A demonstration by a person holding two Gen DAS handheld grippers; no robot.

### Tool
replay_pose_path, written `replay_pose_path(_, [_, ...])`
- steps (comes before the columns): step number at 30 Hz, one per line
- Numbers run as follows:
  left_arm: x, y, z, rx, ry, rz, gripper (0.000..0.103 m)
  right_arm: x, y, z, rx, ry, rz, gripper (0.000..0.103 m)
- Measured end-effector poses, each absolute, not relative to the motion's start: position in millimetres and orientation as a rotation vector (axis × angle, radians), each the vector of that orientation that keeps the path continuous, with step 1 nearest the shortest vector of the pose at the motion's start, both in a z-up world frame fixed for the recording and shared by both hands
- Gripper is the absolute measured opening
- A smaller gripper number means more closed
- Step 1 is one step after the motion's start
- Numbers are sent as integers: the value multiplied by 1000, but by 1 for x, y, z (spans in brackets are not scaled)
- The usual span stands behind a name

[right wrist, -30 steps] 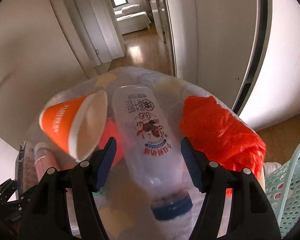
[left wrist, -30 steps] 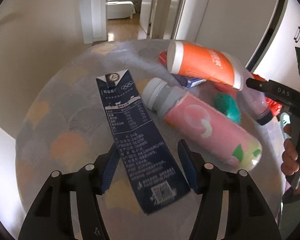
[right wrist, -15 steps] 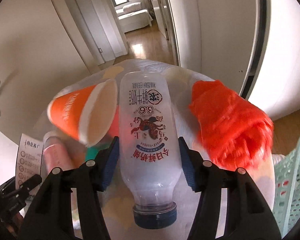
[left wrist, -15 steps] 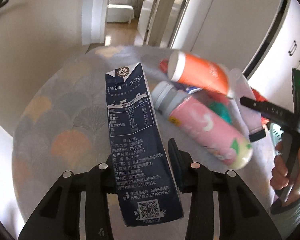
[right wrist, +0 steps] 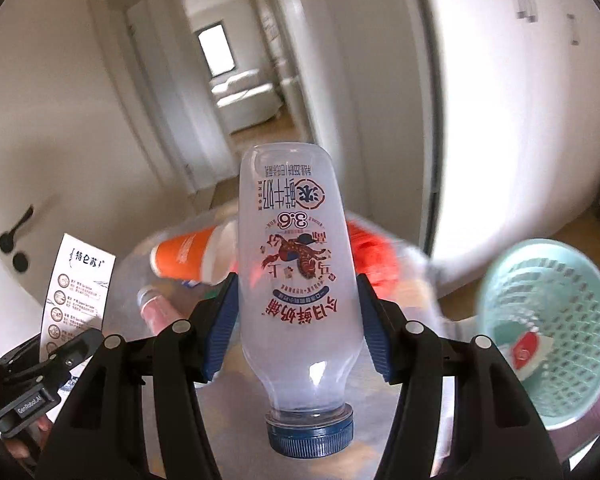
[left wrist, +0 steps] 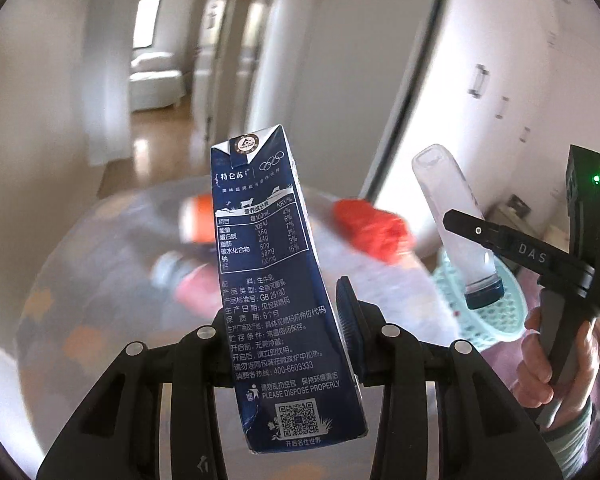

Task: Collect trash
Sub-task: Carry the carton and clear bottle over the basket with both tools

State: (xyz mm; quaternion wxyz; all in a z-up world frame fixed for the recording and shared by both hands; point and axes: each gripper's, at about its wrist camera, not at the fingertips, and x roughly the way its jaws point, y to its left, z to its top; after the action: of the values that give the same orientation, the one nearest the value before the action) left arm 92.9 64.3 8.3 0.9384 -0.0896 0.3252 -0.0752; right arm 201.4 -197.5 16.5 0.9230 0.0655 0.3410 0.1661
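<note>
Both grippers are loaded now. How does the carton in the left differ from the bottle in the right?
The milk carton is dark blue, opaque and boxy; the bottle is translucent white and rounded. The carton's gabled top points away from its gripper; the bottle's blue cap points back toward the camera. Both are clamped mid-body and lifted off the table.

- Cream walls close in a narrow hallway; daylight comes from a window at its far end
- A white bed or sofa stands below that window; which of the two cannot be told
- Warm wooden floor runs along the hallway
- A white door with a black lever handle at left
- White cupboard doors with small bar handles at right; bright, blurred
</note>
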Motion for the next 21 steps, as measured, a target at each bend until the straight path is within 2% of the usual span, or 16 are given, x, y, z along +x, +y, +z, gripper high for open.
replay_pose_path(11, [139,-72,17,-67,681,-406,37,179,-340,31,286,639,56,54])
replay_pose_path(21, [203,-186,-24,-10,801,-580,37,184,-429,-15,396,700,-133,54])
